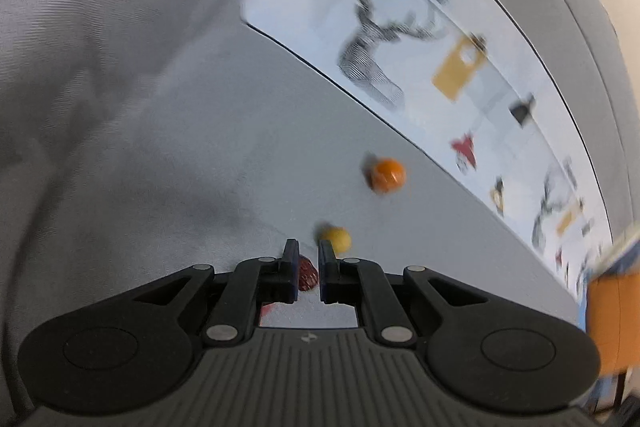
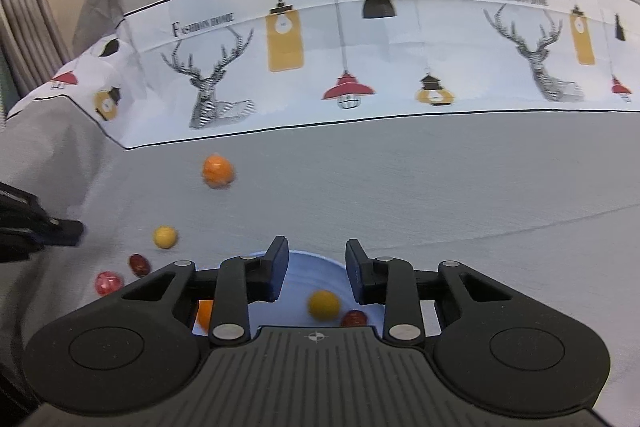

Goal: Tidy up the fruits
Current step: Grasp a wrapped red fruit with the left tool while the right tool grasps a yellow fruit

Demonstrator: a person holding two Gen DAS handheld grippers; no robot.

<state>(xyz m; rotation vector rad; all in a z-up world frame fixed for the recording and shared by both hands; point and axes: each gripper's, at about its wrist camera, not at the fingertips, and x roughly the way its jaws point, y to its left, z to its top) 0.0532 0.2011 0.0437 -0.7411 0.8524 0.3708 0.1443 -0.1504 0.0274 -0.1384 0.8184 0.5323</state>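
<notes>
Left wrist view is showing the left tongs (image 1: 308, 259) with their jaws nearly together and nothing pinched between them; a dark red fruit (image 1: 307, 274) is lying on the grey tablecloth (image 1: 200, 147) under the tips. A small yellow fruit (image 1: 337, 239) is sitting just beyond the tips at one o'clock, and an orange fruit (image 1: 386, 175) is resting farther out the same way, near the printed white band (image 1: 400, 27). Right wrist view is showing the right tongs (image 2: 316, 263) standing partly apart, empty, hanging over a light blue bowl (image 2: 316, 267). Inside the bowl a yellow fruit (image 2: 324, 305), a dark red one (image 2: 354, 318) and an orange piece (image 2: 205, 313) are lying. A pink fruit (image 2: 108, 283) is sitting at nine o'clock on the desk.
</notes>
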